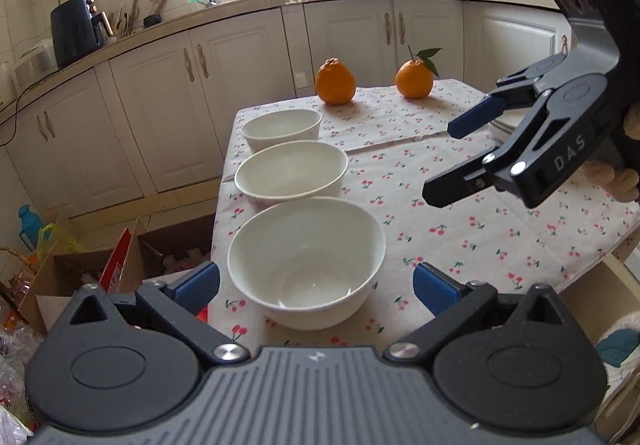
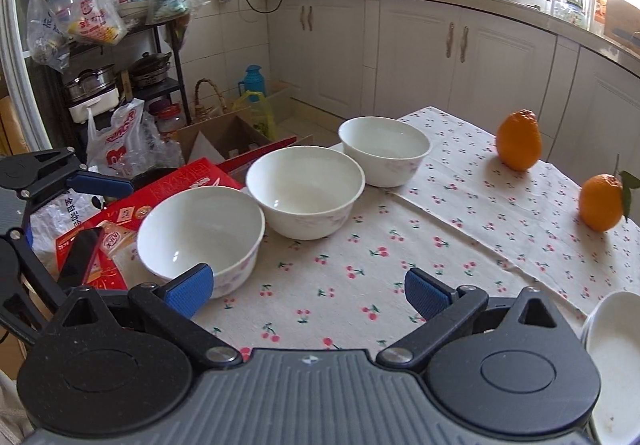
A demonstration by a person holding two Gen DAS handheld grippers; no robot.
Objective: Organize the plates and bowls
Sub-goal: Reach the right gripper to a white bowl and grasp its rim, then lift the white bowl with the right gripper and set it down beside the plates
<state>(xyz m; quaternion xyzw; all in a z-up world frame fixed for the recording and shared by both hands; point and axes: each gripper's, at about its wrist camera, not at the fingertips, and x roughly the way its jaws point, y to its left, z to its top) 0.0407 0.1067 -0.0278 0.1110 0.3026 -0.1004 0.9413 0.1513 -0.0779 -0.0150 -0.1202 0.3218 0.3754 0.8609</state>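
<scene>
Blue-padded and spread wide, the left gripper [image 1: 316, 285] hovers at the table's near edge with its fingers either side of the nearest white bowl [image 1: 306, 261], not touching it and grasping nothing. Just as wide apart, the right gripper [image 2: 308, 287] hangs over the cloth with nothing between its fingers; in the left wrist view it shows at the right, held up above the table [image 1: 452, 165]. Three white bowls stand in a row along the table's left edge: the nearest bowl, the middle bowl [image 1: 291, 173] just behind it and nearly touching, and the far bowl [image 1: 281, 128] beyond. A stack of white plates [image 2: 614, 357] sits at the right edge of the right wrist view, partly cut off. Two oranges [image 1: 335, 82] stand well apart at the far end, one with a leaf [image 1: 415, 79]. The tablecloth [image 1: 460, 229] is pale with small red cherries. Behind run white cabinets [image 1: 352, 33] under a counter bearing a dark air fryer [image 1: 76, 30], and cardboard boxes [image 2: 224, 137] and bags crowd the floor beside the table.
</scene>
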